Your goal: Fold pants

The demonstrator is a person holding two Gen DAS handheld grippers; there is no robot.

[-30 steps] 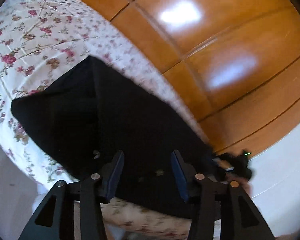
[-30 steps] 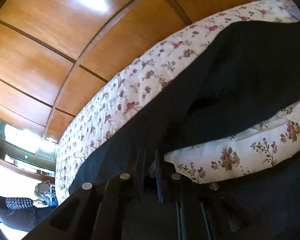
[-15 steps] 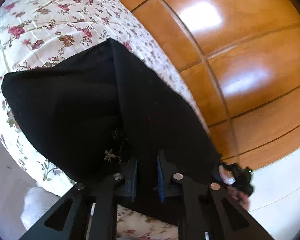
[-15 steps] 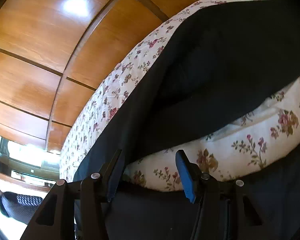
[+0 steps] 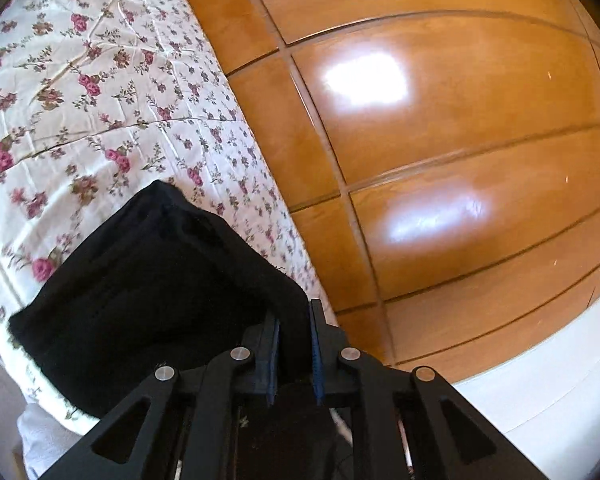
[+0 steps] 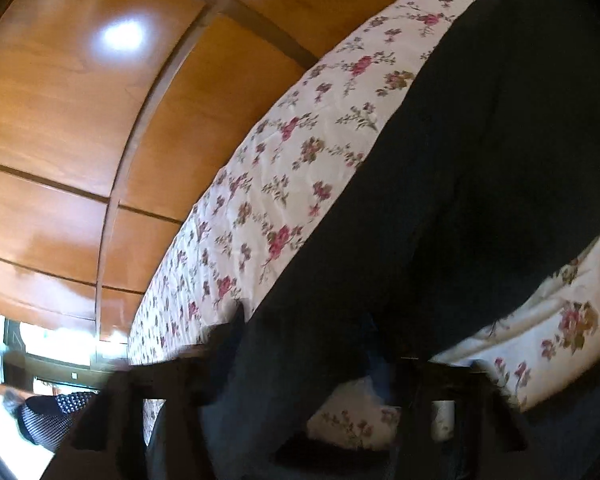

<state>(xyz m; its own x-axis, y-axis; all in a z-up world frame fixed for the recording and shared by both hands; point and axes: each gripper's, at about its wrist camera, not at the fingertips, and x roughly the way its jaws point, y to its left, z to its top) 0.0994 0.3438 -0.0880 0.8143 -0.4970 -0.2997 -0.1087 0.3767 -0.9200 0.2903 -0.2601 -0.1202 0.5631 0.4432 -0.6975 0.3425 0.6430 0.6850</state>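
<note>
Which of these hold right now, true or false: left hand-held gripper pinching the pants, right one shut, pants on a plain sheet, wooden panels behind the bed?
1. The left hand-held gripper is shut on the black pants. True.
2. The right hand-held gripper is shut. False: its fingers stand apart, blurred.
3. The pants lie on a plain sheet. False: the bedsheet is floral.
4. Wooden panels stand behind the bed. True.
</note>
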